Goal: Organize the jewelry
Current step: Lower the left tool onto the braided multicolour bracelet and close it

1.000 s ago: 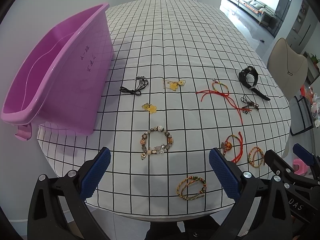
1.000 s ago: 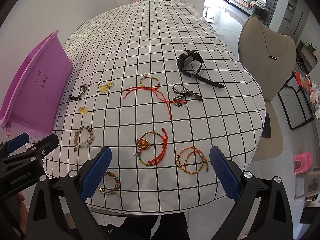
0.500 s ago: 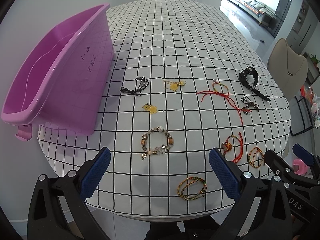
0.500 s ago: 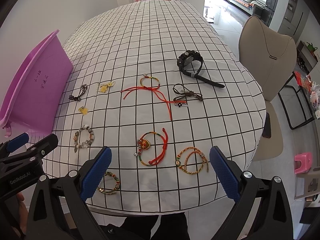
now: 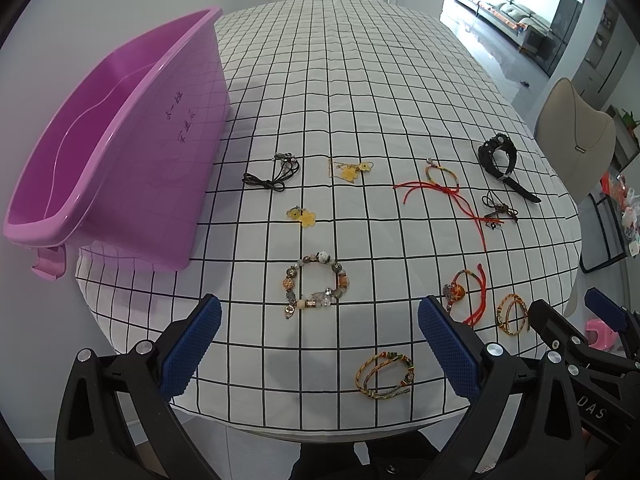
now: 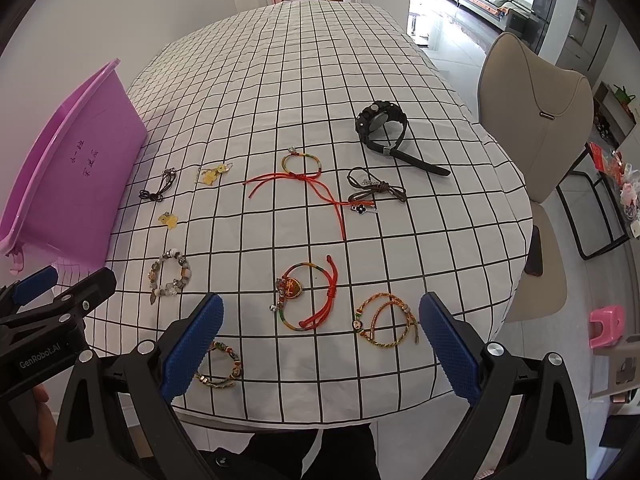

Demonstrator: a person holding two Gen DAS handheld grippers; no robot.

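The jewelry, scattered on the checked surface [image 5: 360, 80] beside the empty purple bin [image 5: 112, 152], is best gathered piece by piece, since the left hand-held gripper [image 5: 320, 344] and the right hand-held gripper [image 6: 320, 344] are held wide apart, the beaded bracelet [image 5: 317, 282] being pinched first at its rim.

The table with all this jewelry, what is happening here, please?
A person holds two grippers over the near edge of the checked tablecloth, where bracelets, charms and a black watch lie spread out. Both the left gripper and the right gripper are open and hold nothing. The pink tub stands at the left, and no jewelry can be seen in it. A beaded bracelet lies just ahead of the left gripper.
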